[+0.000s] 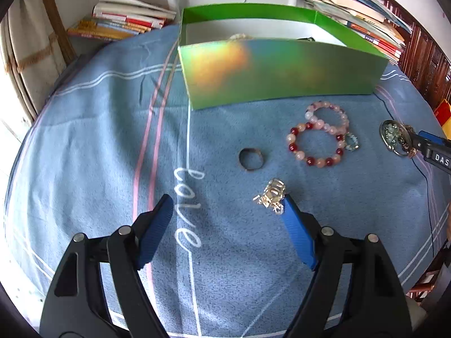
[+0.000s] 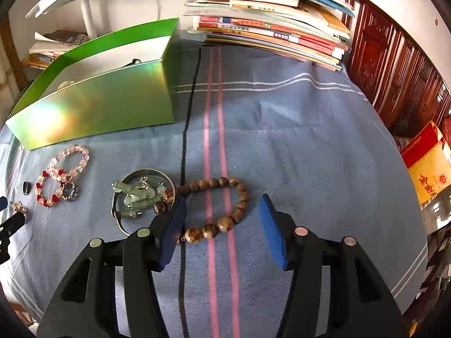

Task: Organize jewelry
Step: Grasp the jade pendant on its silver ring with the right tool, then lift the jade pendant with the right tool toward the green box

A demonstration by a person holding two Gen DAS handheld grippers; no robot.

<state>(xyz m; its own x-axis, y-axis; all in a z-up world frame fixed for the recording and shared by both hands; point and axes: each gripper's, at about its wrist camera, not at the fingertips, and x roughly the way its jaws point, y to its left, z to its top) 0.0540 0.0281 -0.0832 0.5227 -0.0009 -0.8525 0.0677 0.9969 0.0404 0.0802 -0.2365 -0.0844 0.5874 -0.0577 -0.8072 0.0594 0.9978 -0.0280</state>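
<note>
**Jewelry spread on the blue cloth before the green box**

A brown wooden bead bracelet (image 2: 222, 208) lies on the blue striped cloth (image 2: 296, 140) between the spread pads of the right hand-held gripper (image 2: 224, 225), whose jaws stand apart and touch nothing. Just left of it sits a metal bangle (image 2: 124, 194) holding pale green pieces. Farther left lie 2 overlapping bracelets, a pink one (image 1: 328, 118) and a red-and-pink one (image 1: 314, 148), then a dark ring (image 1: 251, 159). A silver trinket (image 1: 270, 195) rests at one fingertip of the left hand-held gripper (image 1: 228, 208), jaws wide apart. Behind stands the open green box (image 1: 276, 73).
</note>
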